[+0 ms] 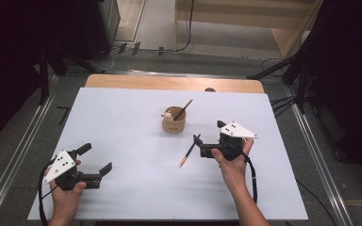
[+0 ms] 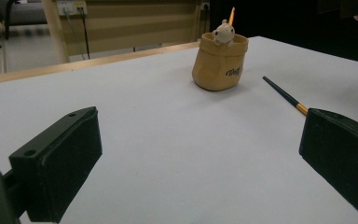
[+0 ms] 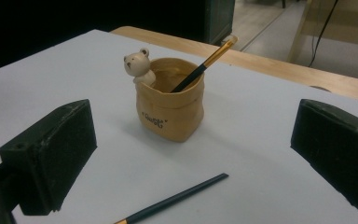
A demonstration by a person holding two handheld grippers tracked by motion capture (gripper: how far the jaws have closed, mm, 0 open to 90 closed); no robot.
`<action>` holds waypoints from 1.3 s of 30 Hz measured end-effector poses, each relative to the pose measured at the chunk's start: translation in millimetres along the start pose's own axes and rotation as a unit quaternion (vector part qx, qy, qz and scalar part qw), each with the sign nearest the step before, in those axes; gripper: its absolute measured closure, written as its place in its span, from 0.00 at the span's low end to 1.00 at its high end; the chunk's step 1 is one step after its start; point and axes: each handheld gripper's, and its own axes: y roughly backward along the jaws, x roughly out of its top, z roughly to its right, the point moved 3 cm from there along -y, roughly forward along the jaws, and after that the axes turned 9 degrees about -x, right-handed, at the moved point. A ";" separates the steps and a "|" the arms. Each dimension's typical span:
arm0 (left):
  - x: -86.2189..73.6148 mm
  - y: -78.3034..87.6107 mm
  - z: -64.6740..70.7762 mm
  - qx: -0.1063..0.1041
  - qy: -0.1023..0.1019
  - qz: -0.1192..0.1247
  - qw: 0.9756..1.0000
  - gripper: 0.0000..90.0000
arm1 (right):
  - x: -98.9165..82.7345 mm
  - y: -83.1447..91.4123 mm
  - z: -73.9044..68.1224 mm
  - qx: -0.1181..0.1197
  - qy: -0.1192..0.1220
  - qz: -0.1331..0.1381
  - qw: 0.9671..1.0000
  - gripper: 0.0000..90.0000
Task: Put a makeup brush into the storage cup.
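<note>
A tan bag-shaped pot (image 1: 173, 124) (image 2: 219, 63) (image 3: 173, 110) with a small bear figure on its rim stands mid-table. One brush (image 1: 183, 109) (image 3: 205, 63) leans inside it. A second dark brush (image 1: 189, 151) (image 2: 284, 95) (image 3: 175, 199) lies flat on the white table (image 1: 122, 113), between the pot and my right gripper (image 1: 209, 133). That gripper is open, nothing between its jaws, and it faces the pot. My left gripper (image 1: 95, 157) is open and empty near the front left.
A bare wooden strip (image 1: 169, 83) runs along the table's far edge. Metal rails (image 1: 16, 155) flank both sides. Cables and dark stands (image 1: 283, 70) sit on the floor beyond the table.
</note>
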 end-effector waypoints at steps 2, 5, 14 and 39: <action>-0.2 -0.2 0.1 -0.001 -0.001 -0.001 1.000 0.00 | 1.1 -3.3 -1.2 0.000 0.002 -0.009 1.000 0.01; -0.4 -0.8 0.5 -0.001 0.000 -0.002 1.000 0.00 | 2.8 -8.3 -2.0 -0.005 0.006 -0.030 1.000 0.01; -0.1 -2.4 1.7 -0.006 -0.002 -0.003 1.000 0.00 | 10.6 -23.7 -6.0 -0.014 0.022 -0.108 0.994 0.01; 0.5 -4.0 3.9 -0.011 -0.005 -0.005 1.000 0.00 | 11.7 -68.6 -30.8 -0.020 0.038 -0.352 0.935 0.06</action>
